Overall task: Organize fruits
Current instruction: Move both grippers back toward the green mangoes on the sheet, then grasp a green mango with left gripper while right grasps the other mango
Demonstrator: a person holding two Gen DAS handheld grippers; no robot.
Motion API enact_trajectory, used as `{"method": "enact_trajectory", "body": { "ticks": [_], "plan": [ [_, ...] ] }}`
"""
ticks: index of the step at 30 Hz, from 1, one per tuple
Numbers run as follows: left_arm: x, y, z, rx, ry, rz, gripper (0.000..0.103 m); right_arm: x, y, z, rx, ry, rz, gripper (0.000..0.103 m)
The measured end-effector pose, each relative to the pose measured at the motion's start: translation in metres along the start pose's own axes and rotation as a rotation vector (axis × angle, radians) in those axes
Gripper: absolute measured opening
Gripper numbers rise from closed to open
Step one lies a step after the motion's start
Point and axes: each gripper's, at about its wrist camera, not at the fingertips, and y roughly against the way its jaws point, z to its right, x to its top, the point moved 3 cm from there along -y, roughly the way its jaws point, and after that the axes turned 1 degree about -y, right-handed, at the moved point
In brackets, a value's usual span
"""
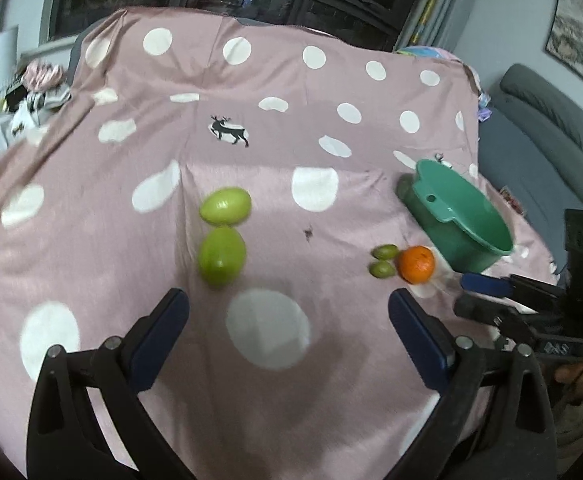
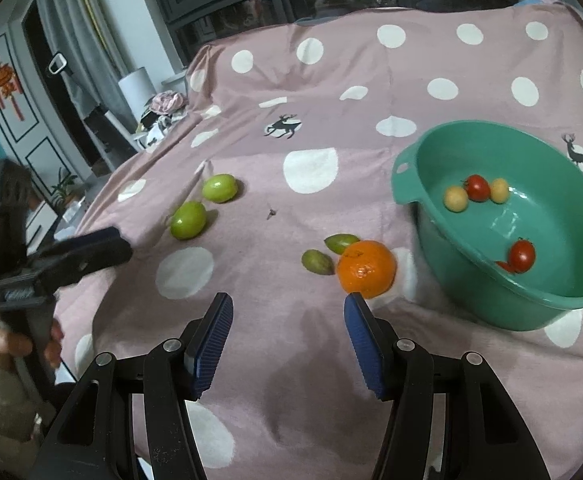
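Pink polka-dot cloth [image 2: 331, 92] covers the table, where a tilted green basin [image 2: 563, 300] holds red and yellow cherry tomatoes [image 2: 477, 187], one half hidden behind its near rim. Beside it sit an orange [image 2: 366, 268] and two small oval green fruits [image 2: 317, 262], their long axes roughly crosswise; two larger green fruits [image 1: 222, 256] lie touching, well apart. Left gripper [image 1: 289, 328] gapes wide and empty; right gripper [image 2: 288, 332] is moderately open, empty, just short of the orange.

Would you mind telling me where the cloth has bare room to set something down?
Free: the stretch between the two large green fruits and the orange, and the far cloth beyond the deer print. Crowded: the orange, the two small green fruits and the green basin cluster together.
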Motion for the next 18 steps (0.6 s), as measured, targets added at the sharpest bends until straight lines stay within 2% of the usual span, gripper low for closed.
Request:
{"method": "enact_trajectory", "body": {
  "ticks": [4, 7, 13, 15, 18],
  "plan": [
    [0.015, -0.018, -0.002, 0.024, -0.060, -0.028, 0.093, -0.002, -0.004, -0.005, 0.030, 0.015, -0.003, 0.059],
    [0.023, -0.034, -0.002, 0.031, -0.099, -0.063, 0.082, -0.002, -0.006, -0.004, 0.042, 0.015, -0.004, 0.059],
    [0.029, -0.058, -0.005, 0.072, -0.134, -0.122, 0.078, -0.002, -0.010, 0.003, 0.055, 0.004, -0.008, 0.059],
    [0.028, -0.064, -0.006, 0.084, -0.138, -0.142, 0.073, -0.001, -0.012, 0.006, 0.057, -0.003, -0.009, 0.059],
    [0.027, -0.071, -0.008, 0.108, -0.150, -0.159, 0.072, -0.001, -0.014, 0.008, 0.063, -0.009, -0.012, 0.059]
  ]
}}
